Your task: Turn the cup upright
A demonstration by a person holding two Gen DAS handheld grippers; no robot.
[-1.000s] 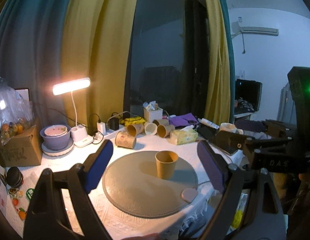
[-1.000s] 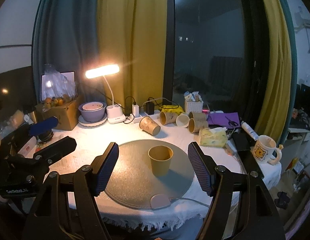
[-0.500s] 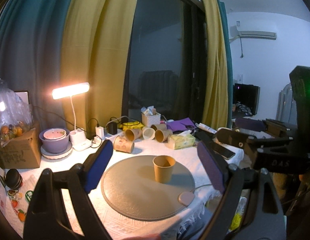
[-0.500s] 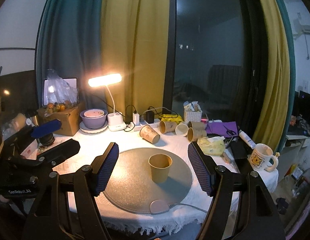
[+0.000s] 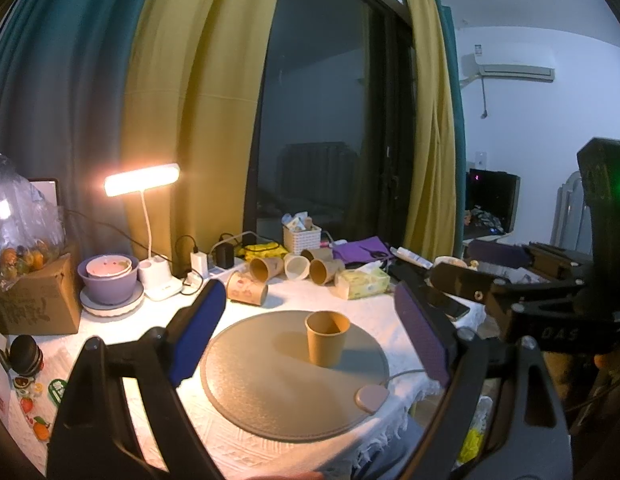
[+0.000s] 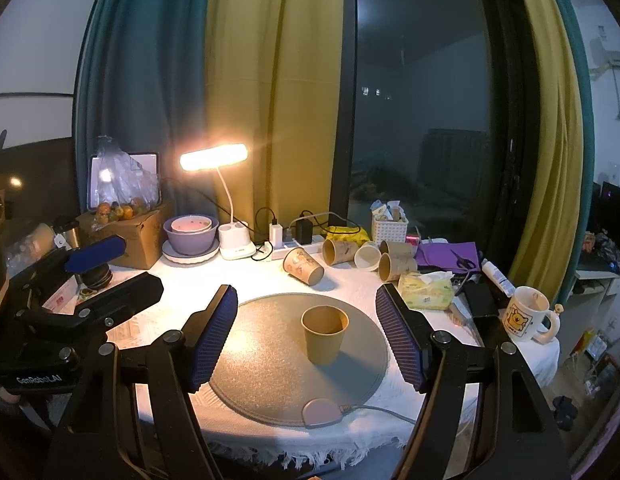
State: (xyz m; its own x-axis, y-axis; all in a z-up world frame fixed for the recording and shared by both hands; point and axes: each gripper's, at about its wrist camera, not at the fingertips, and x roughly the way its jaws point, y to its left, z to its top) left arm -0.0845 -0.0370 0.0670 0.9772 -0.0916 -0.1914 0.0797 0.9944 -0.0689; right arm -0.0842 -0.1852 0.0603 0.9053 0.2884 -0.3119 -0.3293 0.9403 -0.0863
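Now upright, brown paper cup (image 5: 327,337) (image 6: 324,334).

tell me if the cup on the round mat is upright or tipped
Upright: the paper cup stands on its base on the grey mat, open rim facing up.

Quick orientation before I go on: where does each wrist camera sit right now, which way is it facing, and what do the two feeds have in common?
Left wrist: sits on the left gripper, above the table's near edge, facing the window; its open fingers frame the upright paper cup; the right gripper shows at right.
Right wrist: sits on the right gripper, facing the same way; its open fingers frame the paper cup; the left gripper shows at left.
Shared: cup, round grey mat, lit desk lamp, tipped cups.
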